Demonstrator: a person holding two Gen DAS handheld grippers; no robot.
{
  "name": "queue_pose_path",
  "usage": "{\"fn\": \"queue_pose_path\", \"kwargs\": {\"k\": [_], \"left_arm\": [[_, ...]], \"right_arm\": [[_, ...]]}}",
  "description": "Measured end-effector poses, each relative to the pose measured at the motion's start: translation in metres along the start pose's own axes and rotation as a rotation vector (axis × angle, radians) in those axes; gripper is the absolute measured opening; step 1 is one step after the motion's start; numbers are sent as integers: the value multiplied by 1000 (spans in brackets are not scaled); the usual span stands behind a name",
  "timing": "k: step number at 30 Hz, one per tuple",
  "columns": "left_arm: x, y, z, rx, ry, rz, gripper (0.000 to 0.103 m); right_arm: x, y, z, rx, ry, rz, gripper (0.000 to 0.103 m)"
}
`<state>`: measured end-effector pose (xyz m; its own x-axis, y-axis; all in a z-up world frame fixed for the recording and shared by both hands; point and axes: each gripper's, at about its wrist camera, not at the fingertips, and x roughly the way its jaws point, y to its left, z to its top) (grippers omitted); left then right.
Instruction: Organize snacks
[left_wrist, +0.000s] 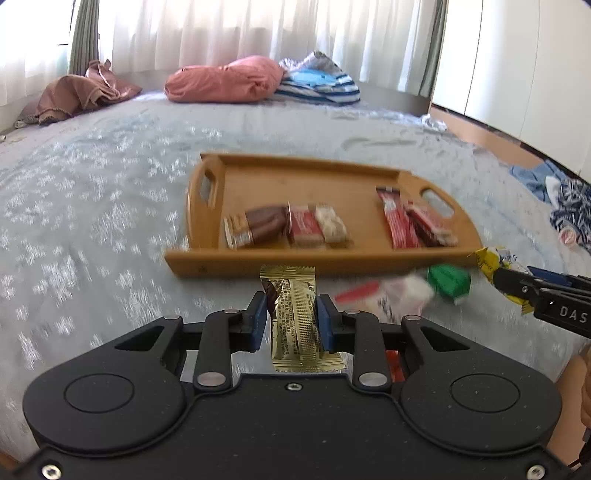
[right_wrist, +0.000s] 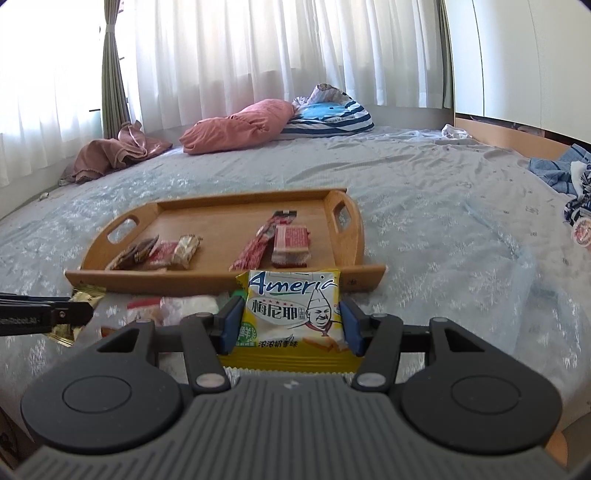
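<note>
My left gripper (left_wrist: 291, 306) is shut on a gold foil snack packet (left_wrist: 293, 317), held just in front of the wooden tray (left_wrist: 258, 258). My right gripper (right_wrist: 290, 317) is shut on a yellow and white cracker packet (right_wrist: 293, 310), also near the tray's (right_wrist: 207, 277) front rim. Several wrapped snacks lie in the tray: a brown bar (left_wrist: 255, 225) and a red and white one (left_wrist: 314, 225) at the left, red sticks (left_wrist: 402, 221) at the right. Loose on the bed before the tray lie a green packet (left_wrist: 448, 282) and a white and red packet (left_wrist: 388, 295).
The tray sits on a pale blue patterned bedspread (left_wrist: 92, 221). A pink pillow (left_wrist: 225, 79), a striped bundle (left_wrist: 317, 83) and a brown cloth (left_wrist: 81, 92) lie at the far side by the curtains. Crumpled blue clothes (right_wrist: 557, 170) lie at the right edge.
</note>
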<state>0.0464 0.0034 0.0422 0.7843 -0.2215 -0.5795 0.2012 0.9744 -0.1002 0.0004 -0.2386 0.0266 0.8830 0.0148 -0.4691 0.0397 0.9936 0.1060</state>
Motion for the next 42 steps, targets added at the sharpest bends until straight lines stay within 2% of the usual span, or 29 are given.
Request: {"fn": "queue_pose_path", "kwargs": {"k": [6, 13, 20, 28, 33, 39, 42], "left_arm": [[0, 5, 28, 13, -38, 8, 27], [18, 15, 68, -8, -58, -1, 27], [52, 29, 104, -61, -55, -36, 27], [105, 35, 124, -77, -21, -29, 27], [133, 39, 126, -87, 10, -2, 27], [154, 39, 124, -67, 31, 32, 27], [159, 41, 123, -64, 38, 40, 27]], "right_arm": [[17, 0, 25, -8, 9, 10, 58], [46, -6, 61, 9, 29, 19, 58], [89, -16, 96, 27, 66, 20, 58], [158, -30, 123, 129, 183, 41, 58], [190, -22, 130, 53, 213, -33, 58], [215, 11, 129, -167, 224, -197, 58], [225, 24, 126, -243, 245, -245, 59]]}}
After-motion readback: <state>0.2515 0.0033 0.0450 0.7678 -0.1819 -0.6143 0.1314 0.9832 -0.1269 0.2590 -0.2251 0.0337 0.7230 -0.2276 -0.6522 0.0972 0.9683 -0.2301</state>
